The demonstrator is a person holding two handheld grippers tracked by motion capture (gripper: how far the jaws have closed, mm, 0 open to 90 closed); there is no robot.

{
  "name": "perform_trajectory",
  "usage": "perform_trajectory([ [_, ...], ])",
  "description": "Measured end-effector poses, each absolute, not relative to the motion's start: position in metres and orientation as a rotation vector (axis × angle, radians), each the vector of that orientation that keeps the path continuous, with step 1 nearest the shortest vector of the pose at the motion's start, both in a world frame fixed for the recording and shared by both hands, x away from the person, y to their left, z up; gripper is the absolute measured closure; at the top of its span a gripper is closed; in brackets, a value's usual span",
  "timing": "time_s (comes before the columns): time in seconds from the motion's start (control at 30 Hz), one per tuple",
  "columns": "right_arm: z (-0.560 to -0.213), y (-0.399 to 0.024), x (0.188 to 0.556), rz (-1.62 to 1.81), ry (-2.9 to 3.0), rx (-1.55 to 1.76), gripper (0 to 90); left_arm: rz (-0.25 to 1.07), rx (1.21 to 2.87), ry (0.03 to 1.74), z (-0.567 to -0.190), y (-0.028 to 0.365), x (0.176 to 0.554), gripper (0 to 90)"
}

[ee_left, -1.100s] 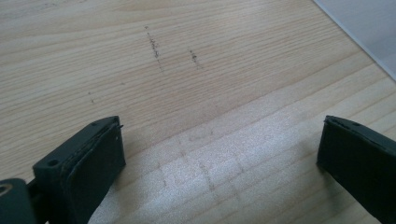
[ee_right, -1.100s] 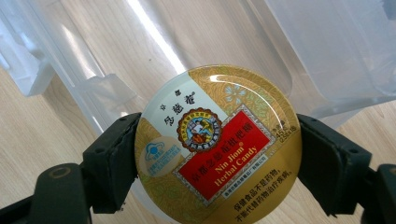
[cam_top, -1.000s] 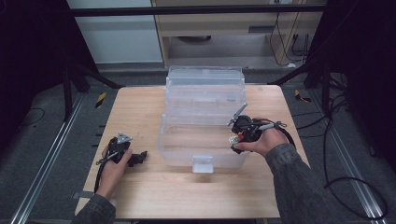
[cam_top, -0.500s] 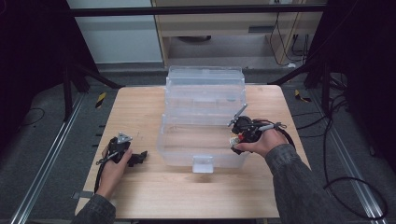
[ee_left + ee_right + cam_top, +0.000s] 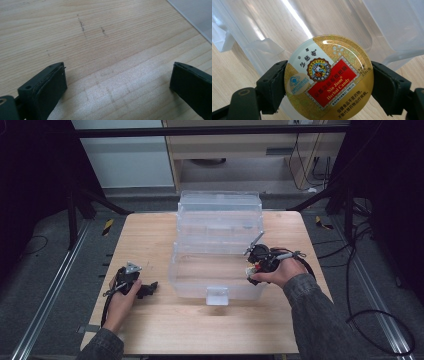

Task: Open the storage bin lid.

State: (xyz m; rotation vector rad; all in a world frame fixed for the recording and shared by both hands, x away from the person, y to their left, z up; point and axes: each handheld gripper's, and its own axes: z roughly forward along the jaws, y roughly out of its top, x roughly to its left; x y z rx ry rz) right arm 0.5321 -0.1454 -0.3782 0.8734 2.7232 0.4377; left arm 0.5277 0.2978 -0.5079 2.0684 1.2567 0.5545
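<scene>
My right claw (image 5: 328,82) is gripping a round candy tin (image 5: 328,77), hiding the clear bin's (image 5: 220,247) rim. My left claw (image 5: 117,82) is gaping empty, resting well left of the bin.

We are looking at what seems a lab or recording workspace. A bare wooden table (image 5: 150,240) stands at the centre of the frame on a grey floor (image 5: 40,270). Metal rails (image 5: 45,300) run along the lower left and lower right, loose black cables (image 5: 380,320) coil at the right, and dark frame struts (image 5: 210,130) cross the top before plain cabinets (image 5: 225,150).
</scene>
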Motion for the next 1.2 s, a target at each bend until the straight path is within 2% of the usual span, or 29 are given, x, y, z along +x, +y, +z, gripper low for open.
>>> perform_trajectory([
  [0.8,-0.3756,-0.1468,0.5315,0.479,2.716,0.897,18.1,0.554,2.069,1.256,-0.5079,0.2977,0.5278,0.0],
  [1.07,-0.3710,-0.1490,0.5279,0.498,2.725,0.883,31.7,0.554,2.069,1.255,-0.5079,0.2977,0.5278,0.0],
  [1.2,-0.3691,-0.1500,0.5266,0.507,2.724,0.876,35.0,0.554,2.069,1.255,-0.5079,0.2977,0.5278,0.0],
])
